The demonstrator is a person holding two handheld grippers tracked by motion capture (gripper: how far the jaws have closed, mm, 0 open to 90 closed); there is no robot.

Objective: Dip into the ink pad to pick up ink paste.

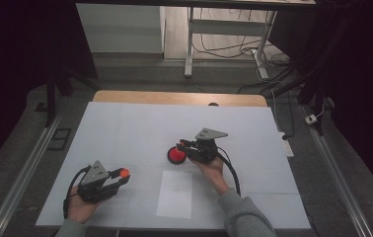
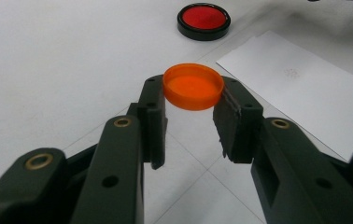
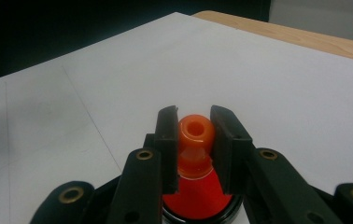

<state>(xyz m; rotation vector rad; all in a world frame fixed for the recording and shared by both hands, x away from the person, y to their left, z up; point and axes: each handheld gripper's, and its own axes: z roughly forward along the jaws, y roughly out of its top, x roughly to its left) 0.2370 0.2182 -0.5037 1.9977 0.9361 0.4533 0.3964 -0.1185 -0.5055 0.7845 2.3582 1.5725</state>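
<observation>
My left gripper (image 1: 122, 174) (image 2: 192, 95) is shut on a shallow orange cap (image 2: 193, 86) (image 1: 124, 173), held by its rim with the hollow side up, low over the left front of the table. My right gripper (image 1: 184, 146) (image 3: 195, 135) is shut on an orange knob-topped stamp (image 3: 195, 131), its jaws clamped on the neck. The stamp's flared foot is over a round red ink pad in a black case (image 3: 198, 203) (image 1: 175, 157) (image 2: 203, 18) at the table's middle; whether it touches the pad I cannot tell.
A white sheet of paper (image 1: 175, 194) (image 2: 305, 84) lies flat near the front edge, between the two hands. A pale cover (image 1: 125, 133) spreads over the table, with a wooden strip (image 1: 174, 97) at its far edge. Desk legs and cables (image 1: 253, 54) are on the floor beyond.
</observation>
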